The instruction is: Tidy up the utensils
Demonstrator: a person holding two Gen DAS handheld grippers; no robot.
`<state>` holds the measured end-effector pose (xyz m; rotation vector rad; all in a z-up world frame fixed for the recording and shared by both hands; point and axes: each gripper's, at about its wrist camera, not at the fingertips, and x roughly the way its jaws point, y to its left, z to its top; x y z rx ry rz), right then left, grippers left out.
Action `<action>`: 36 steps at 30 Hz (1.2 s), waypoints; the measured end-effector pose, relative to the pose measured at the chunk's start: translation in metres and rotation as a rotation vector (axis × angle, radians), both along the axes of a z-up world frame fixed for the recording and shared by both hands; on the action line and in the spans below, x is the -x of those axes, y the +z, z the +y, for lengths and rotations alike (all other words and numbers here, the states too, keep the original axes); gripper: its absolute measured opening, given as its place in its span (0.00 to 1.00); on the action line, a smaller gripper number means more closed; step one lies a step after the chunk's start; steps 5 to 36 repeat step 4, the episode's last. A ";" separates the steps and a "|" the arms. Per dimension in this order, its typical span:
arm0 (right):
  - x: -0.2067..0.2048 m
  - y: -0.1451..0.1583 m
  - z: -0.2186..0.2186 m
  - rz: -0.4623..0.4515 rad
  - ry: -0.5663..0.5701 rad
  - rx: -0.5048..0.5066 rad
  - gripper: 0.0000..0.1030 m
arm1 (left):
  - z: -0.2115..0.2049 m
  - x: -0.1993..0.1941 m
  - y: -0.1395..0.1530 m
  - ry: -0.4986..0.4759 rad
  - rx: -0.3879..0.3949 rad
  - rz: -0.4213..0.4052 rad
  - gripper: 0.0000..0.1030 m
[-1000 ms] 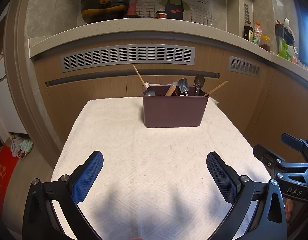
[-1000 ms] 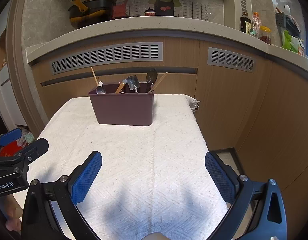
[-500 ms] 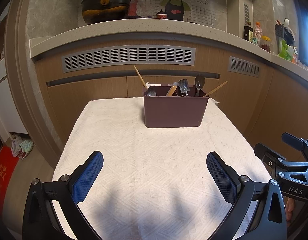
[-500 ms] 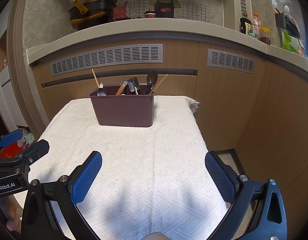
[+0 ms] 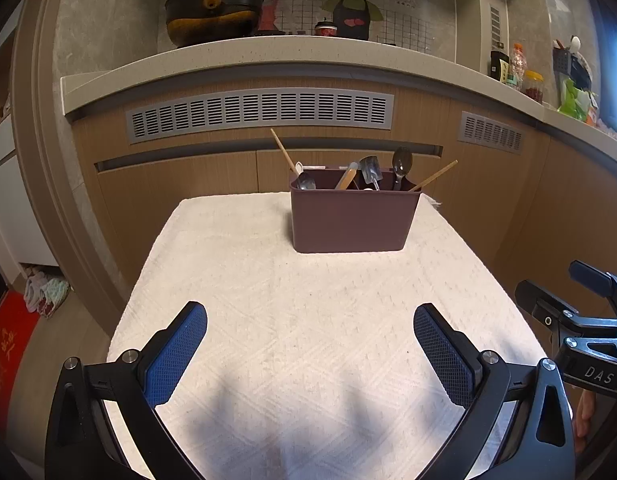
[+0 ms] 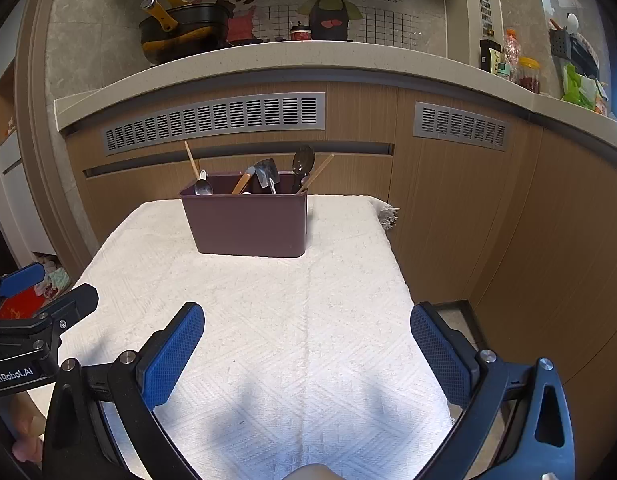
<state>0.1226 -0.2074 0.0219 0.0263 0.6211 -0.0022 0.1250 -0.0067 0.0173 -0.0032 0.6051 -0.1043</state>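
Both tools are idle: the left tool [image 5: 310, 318] and the right tool [image 6: 307, 316] each hold their blue pads wide apart with nothing between them, low over the near end of the worktop [image 5: 328, 320], which is draped in a white woven cloth. The task's things sit in a maroon utensil caddy [image 5: 352, 220] at 12 o'clock from the left tool and about 11 o'clock from the right, well apart from both. Its long axis runs side to side, its broad face toward the cameras. Inside, a wooden chopstick [image 5: 283, 151] leans toward 11 o'clock, another [image 5: 436, 175] toward 2 o'clock, while a small metal spatula [image 5: 371, 168] and a dark spoon [image 5: 401, 160] stand nearly upright, heads up. Judging from this, little sorting seems left. The likely risk is a tool reaching in and catching a leaning stick, levering it out or tipping the caddy, since the cloth beneath could slide or bunch.
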 end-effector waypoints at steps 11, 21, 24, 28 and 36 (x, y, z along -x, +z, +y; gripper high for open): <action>0.000 0.001 -0.001 -0.005 -0.002 -0.002 1.00 | 0.000 0.002 0.000 0.002 -0.006 -0.014 1.00; 0.000 0.001 -0.001 -0.005 -0.002 -0.002 1.00 | 0.000 0.002 0.000 0.002 -0.006 -0.014 1.00; 0.000 0.001 -0.001 -0.005 -0.002 -0.002 1.00 | 0.000 0.002 0.000 0.002 -0.006 -0.014 1.00; 0.000 0.001 -0.001 -0.005 -0.002 -0.002 1.00 | 0.000 0.002 0.000 0.002 -0.006 -0.014 1.00; 0.000 0.001 -0.001 -0.005 -0.002 -0.002 1.00 | 0.000 0.002 0.000 0.002 -0.006 -0.014 1.00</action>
